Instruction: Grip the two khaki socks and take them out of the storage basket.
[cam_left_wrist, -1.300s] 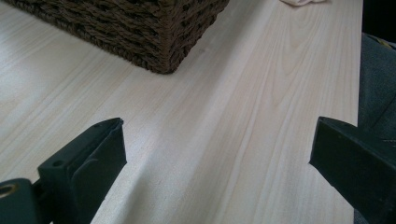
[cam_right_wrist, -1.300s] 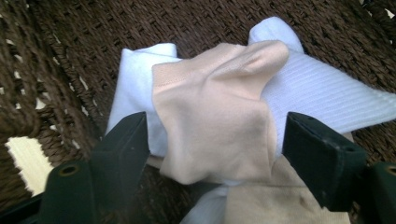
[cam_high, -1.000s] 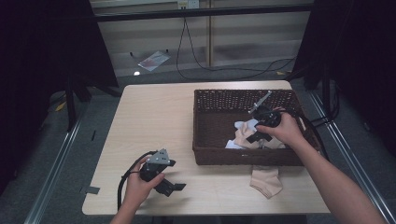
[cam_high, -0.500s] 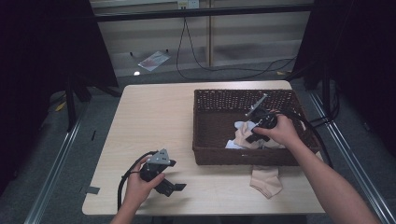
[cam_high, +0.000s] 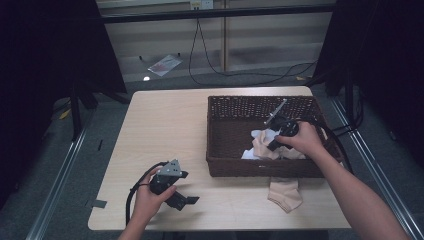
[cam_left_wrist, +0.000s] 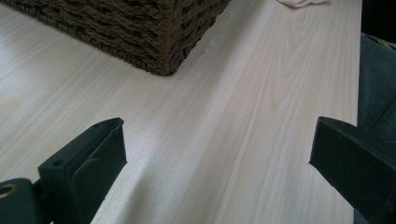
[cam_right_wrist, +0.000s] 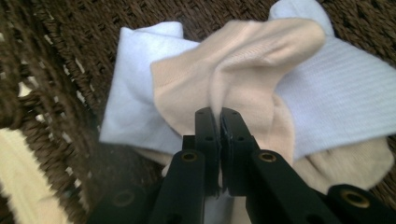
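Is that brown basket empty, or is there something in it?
Not empty: the wicker basket holds a beige sock lying over white socks.

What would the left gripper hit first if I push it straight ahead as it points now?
Probably nothing soon: the open left gripper points along bare table, passing beside the basket corner. Depth is hard to judge.
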